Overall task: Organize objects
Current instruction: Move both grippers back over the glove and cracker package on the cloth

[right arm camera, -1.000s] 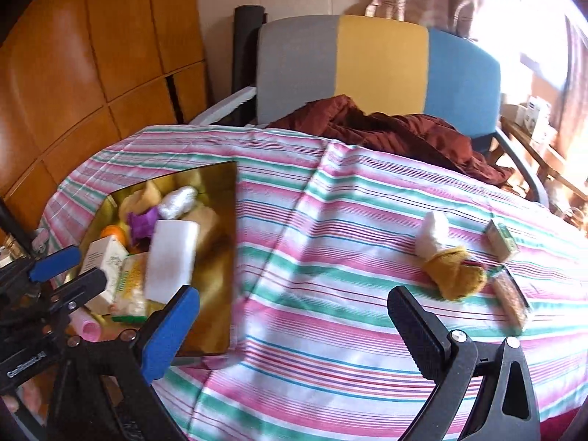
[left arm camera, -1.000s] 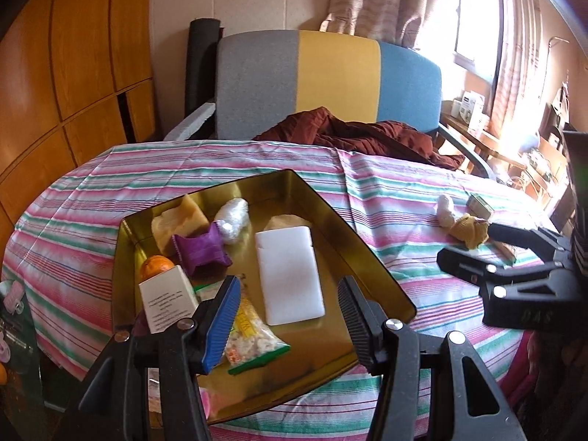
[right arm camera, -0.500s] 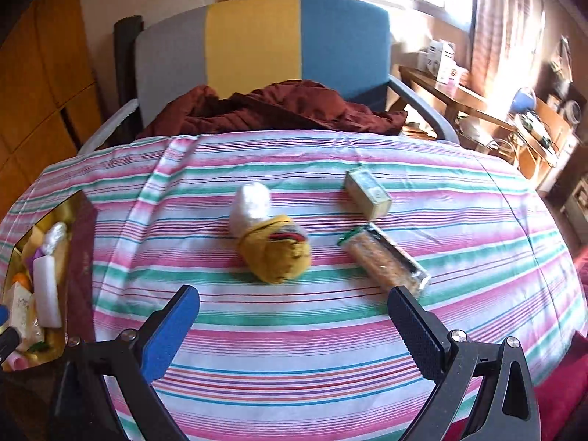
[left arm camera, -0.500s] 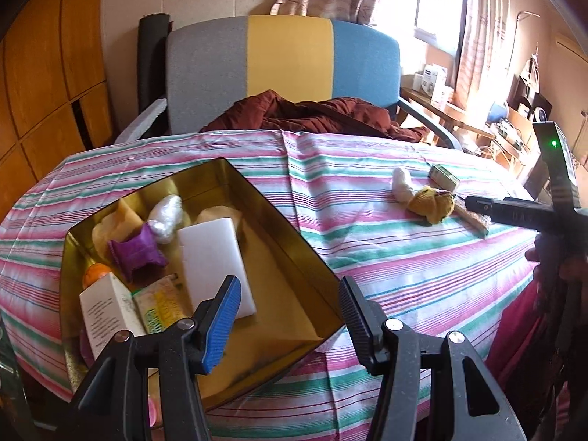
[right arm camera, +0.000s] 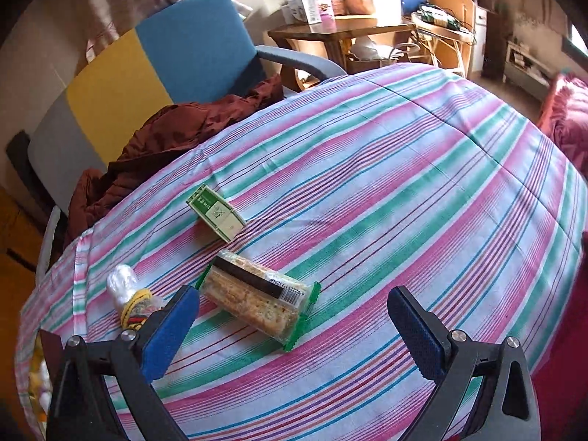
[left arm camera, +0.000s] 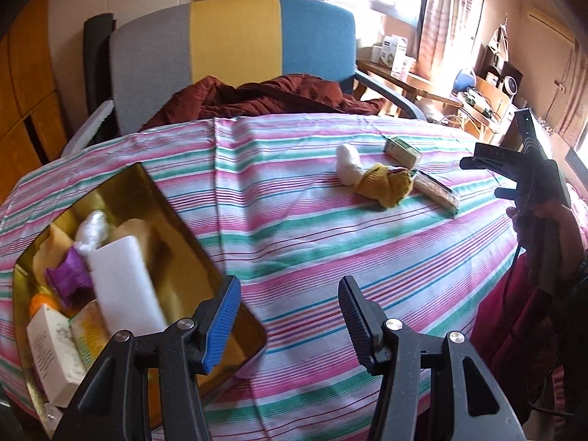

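Observation:
A gold tin tray (left arm camera: 191,246) at the left of the striped table holds a white block (left arm camera: 125,279), a purple cloth, a white wad, an orange and small boxes. My left gripper (left arm camera: 288,316) hangs open and empty over the near table edge beside the tray. Farther right lie a white wad (left arm camera: 347,163), a mustard knitted item (left arm camera: 384,183), a green box (right arm camera: 217,217) and a wrapped snack bar (right arm camera: 257,297). My right gripper (right arm camera: 292,329) stands open just short of the snack bar, holding nothing. In the left wrist view the right gripper (left arm camera: 514,169) shows in a hand.
A grey, yellow and blue chair (left arm camera: 235,44) with a dark red cloth (left arm camera: 264,95) stands behind the table. A wooden side table (right arm camera: 341,33) with boxes and cluttered furniture lie far right. Pink fabric (right arm camera: 566,121) sits off the table's right edge.
Both grippers have swung right. The tray slid to the left of the left wrist view. The right gripper moved closer to the snack bar and green box, which now fill its view.

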Action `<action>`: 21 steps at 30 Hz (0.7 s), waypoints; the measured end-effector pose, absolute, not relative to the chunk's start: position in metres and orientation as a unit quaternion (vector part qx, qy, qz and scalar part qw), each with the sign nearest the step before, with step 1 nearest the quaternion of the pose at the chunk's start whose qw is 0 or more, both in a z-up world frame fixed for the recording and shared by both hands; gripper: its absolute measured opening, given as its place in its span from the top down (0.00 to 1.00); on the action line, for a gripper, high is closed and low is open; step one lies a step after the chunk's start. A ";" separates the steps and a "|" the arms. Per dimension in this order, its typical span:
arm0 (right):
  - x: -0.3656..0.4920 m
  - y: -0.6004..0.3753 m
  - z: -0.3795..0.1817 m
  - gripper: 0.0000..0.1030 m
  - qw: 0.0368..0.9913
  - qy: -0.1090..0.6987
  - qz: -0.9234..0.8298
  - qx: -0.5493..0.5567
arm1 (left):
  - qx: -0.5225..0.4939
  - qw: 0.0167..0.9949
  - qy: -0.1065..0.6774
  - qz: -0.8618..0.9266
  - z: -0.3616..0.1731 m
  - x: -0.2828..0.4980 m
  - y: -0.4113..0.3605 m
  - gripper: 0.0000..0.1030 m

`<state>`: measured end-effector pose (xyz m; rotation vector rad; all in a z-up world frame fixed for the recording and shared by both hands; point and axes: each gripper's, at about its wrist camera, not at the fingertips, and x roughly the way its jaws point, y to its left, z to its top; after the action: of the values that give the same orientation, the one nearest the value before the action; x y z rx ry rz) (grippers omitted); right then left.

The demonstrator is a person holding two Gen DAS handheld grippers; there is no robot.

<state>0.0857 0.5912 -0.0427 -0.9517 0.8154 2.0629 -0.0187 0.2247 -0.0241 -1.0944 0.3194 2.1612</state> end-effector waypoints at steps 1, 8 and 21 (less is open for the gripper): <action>0.089 0.594 -0.043 0.00 0.359 0.323 0.796 -0.365 | -0.426 0.347 0.122 0.827 -0.026 -0.019 0.232 0.46; 0.095 0.601 -0.050 0.00 0.349 0.366 0.784 -0.361 | -0.449 0.377 0.103 0.804 -0.031 -0.028 0.280 0.39; 0.087 0.600 -0.059 0.00 0.317 0.375 0.784 -0.380 | -0.489 0.392 0.052 0.778 -0.050 -0.056 0.354 0.17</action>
<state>0.0869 0.6000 -0.0587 -1.0000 0.9876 2.0631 -0.0559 0.3541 -0.0500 -1.2411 0.1320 1.9742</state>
